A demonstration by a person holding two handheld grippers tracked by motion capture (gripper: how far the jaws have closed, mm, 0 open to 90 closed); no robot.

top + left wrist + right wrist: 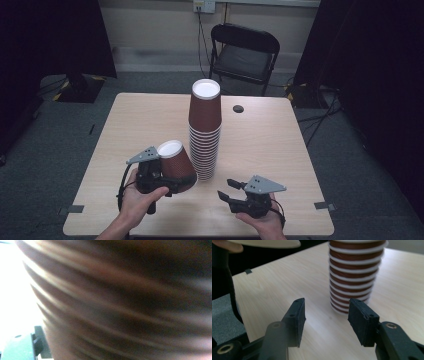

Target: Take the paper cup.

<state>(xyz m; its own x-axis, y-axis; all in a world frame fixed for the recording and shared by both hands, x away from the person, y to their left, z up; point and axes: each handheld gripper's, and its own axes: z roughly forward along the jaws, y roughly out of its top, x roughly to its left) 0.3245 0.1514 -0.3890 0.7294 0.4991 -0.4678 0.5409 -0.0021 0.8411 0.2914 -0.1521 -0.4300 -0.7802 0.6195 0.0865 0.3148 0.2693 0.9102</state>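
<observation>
Currently my left gripper (167, 184) clamps a tilted brown paper cup (175, 161) at lower centre-left, beside the cup stack (204, 130); my right gripper (226, 190) gapes empty.

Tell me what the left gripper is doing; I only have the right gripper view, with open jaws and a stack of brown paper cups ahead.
Observer: The left gripper holds a single brown paper cup, upside down and tilted, beside the stack of brown paper cups.
Operator: Is the stack tall?
Observer: Yes, many nested upside-down cups, white base on top.
Operator: Where is my right gripper?
Observer: The right gripper hovers low near the light wooden table's front edge, right of the stack, jaws empty.
</observation>
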